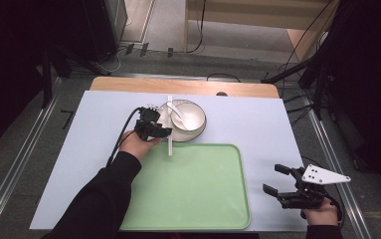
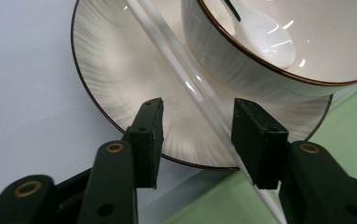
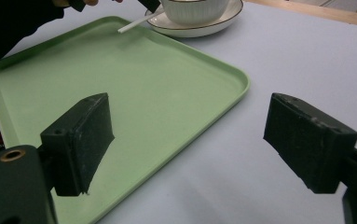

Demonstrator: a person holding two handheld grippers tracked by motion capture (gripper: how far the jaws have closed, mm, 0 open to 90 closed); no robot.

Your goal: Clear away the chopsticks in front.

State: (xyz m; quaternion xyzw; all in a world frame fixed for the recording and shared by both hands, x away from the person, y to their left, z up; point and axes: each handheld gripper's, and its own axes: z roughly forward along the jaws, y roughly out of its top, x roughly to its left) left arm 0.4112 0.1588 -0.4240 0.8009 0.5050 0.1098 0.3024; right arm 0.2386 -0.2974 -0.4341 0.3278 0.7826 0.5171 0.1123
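Jaws of the left gripper (image 2: pixel 197 135) stand half parted around the white chopsticks (image 2: pixel 185 81), which lie slanted across the saucer (image 2: pixel 106 70); the sticks pass just beside the one jaw nearer the green tray, and whether that pad already touches them cannot be told, while the other jaw is clearly apart from them. No firm pinch shows, so the grip reads as not yet made.

From the high view the left gripper (image 1: pixel 150 128) sits at the near-left rim of the saucer, which stands toward the far edge of the table (image 1: pixel 257 124), just beyond the far edge of the green tray (image 1: pixel 193 199). The bowl (image 1: pixel 190 119) rests on the saucer with a white spoon (image 1: pixel 184 117) inside it. The chopsticks' near end overhangs the tray's far rim.

The step in hand looks like grasping the chopsticks. The next move calls for closing squarely on both sticks together, then lifting without nudging the bowl or tipping the saucer.

The right gripper (image 1: pixel 290 191) waits with jaws released, wide and empty, near the table's near-right corner beside the tray.
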